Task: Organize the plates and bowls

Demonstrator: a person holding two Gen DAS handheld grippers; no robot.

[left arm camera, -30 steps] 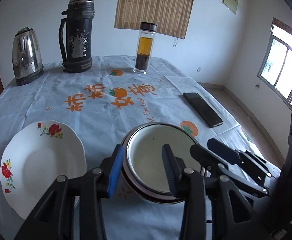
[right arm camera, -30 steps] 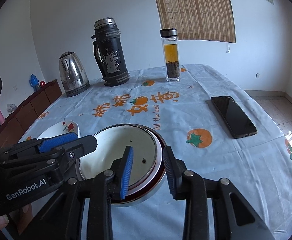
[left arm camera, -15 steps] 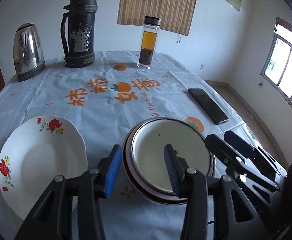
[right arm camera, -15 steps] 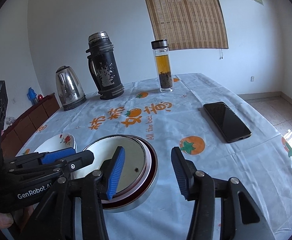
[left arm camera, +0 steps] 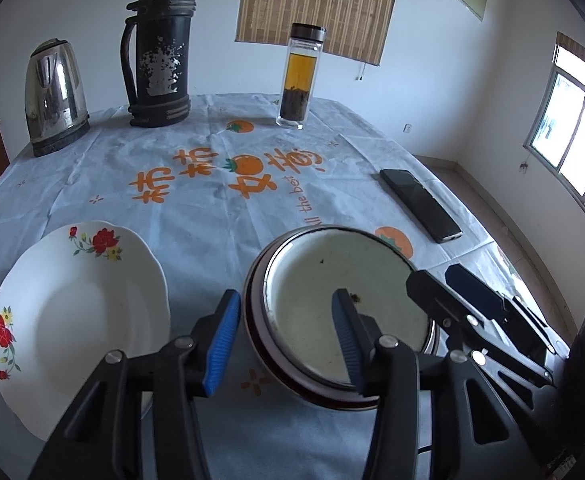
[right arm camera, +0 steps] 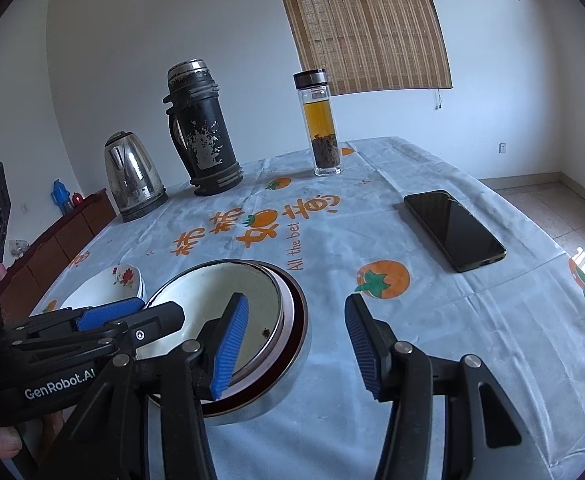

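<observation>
In the left wrist view the left tongs [left arm camera: 286,334] sit at the lower centre of the frame, their blue pads apart and straddling the near rim of the stacked bowls [left arm camera: 344,312] without pressing on it; their jaws have just been opening. The stack, a pale enamel dish nested in a red-lined metal bowl, rests on the bench [left arm camera: 212,208] just right of centre. A white plate [left arm camera: 80,308] with red flowers lies at the lower left, near the stack but apart from it. The right tongs [left arm camera: 464,292] reach in from the lower right, beside the stack's far rim. In the right wrist view the right tongs [right arm camera: 296,340] stand parted at the lower centre, gripping nothing, with the stack's rim between them, the left pad over the bowls [right arm camera: 228,312] and the right pad over bare cloth. Across the top of the bench stand a kettle [left arm camera: 54,96], a black flask [left arm camera: 158,52] and a tea bottle [left arm camera: 298,80]; a phone [left arm camera: 420,204] lies at the right.
</observation>
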